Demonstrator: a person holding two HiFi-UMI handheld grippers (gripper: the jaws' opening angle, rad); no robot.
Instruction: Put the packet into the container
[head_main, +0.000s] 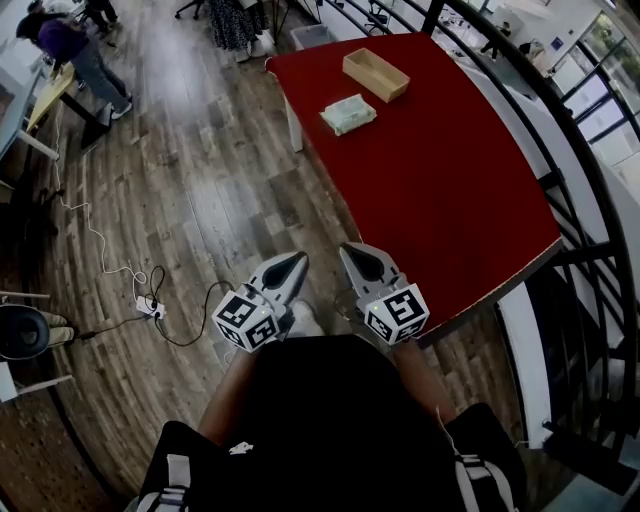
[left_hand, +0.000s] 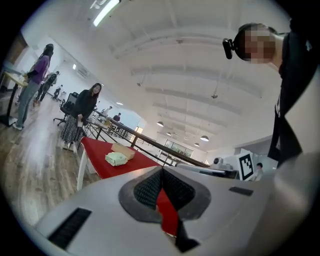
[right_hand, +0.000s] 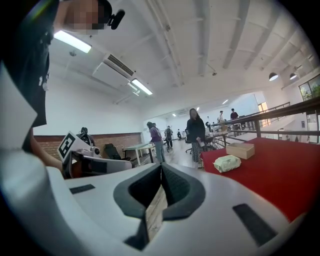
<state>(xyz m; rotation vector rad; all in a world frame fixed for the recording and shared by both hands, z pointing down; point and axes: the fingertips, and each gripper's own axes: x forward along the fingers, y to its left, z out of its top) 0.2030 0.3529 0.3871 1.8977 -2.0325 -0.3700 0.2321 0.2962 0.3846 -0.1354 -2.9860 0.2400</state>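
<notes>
A pale green packet (head_main: 348, 114) lies on the red table (head_main: 440, 190) toward its far end, with an open cardboard container (head_main: 375, 74) just beyond it. Both grippers hang close to my body, short of the table's near edge and far from the packet. My left gripper (head_main: 297, 261) is shut with nothing in it, and my right gripper (head_main: 350, 251) is shut and empty too. From the left gripper view the packet (left_hand: 116, 159) and container (left_hand: 123, 150) show small and far off past the shut gripper (left_hand: 161, 171). The right gripper view has the packet (right_hand: 227, 163) and container (right_hand: 240, 150) beyond its shut gripper (right_hand: 161, 167).
A black metal railing (head_main: 560, 130) curves along the table's right side. A power strip and cable (head_main: 150, 305) lie on the wood floor to my left. People stand near desks (head_main: 70, 50) at the far left, and a person in dark clothes (left_hand: 80, 115) stands by the table's far end.
</notes>
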